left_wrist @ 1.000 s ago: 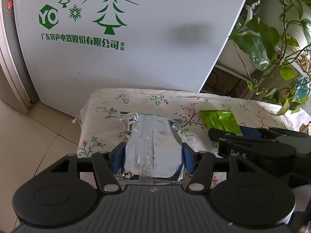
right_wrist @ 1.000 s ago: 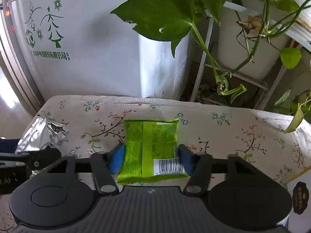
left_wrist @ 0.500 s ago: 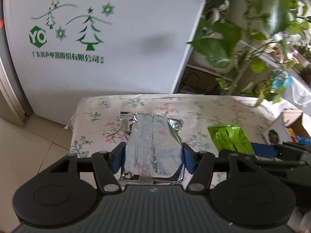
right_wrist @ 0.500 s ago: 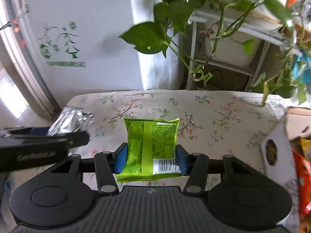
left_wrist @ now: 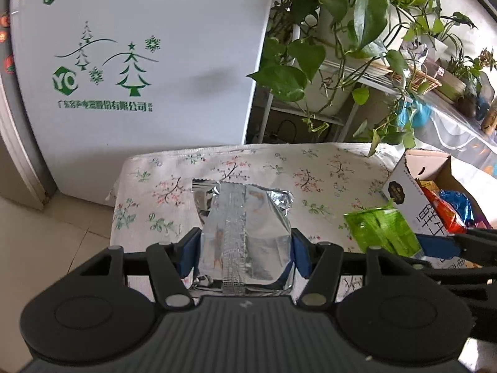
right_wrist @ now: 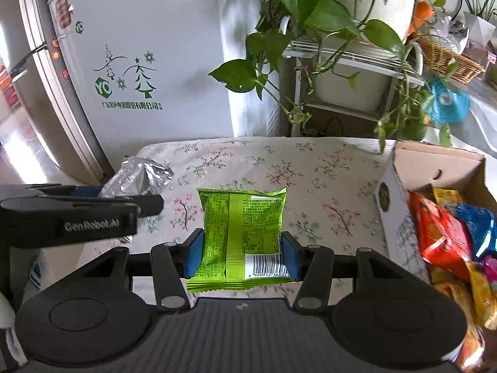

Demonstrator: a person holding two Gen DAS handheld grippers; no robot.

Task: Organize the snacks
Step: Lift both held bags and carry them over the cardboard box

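Note:
My left gripper point(left_wrist: 245, 250) is shut on a silver foil snack packet point(left_wrist: 245, 227), held above the floral-cloth table point(left_wrist: 310, 168). My right gripper point(right_wrist: 242, 255) is shut on a green snack packet point(right_wrist: 242, 233), its barcode at the lower right. The green packet point(left_wrist: 383, 231) and the right gripper point(left_wrist: 447, 245) show at the right of the left wrist view. The silver packet point(right_wrist: 139, 177) and the left gripper point(right_wrist: 93, 208) show at the left of the right wrist view. A cardboard box point(right_wrist: 400, 192) with several colourful snack bags point(right_wrist: 441, 233) stands at the table's right end.
A white fridge point(left_wrist: 139, 56) with green tree prints stands behind the table. Leafy potted plants point(left_wrist: 341, 31) on a metal rack point(right_wrist: 341, 62) hang over the back right edge. Tiled floor point(left_wrist: 46, 242) lies to the left of the table.
Both grippers have risen and swung to the right with their packets still held. The cardboard box of snacks has come into view at the right.

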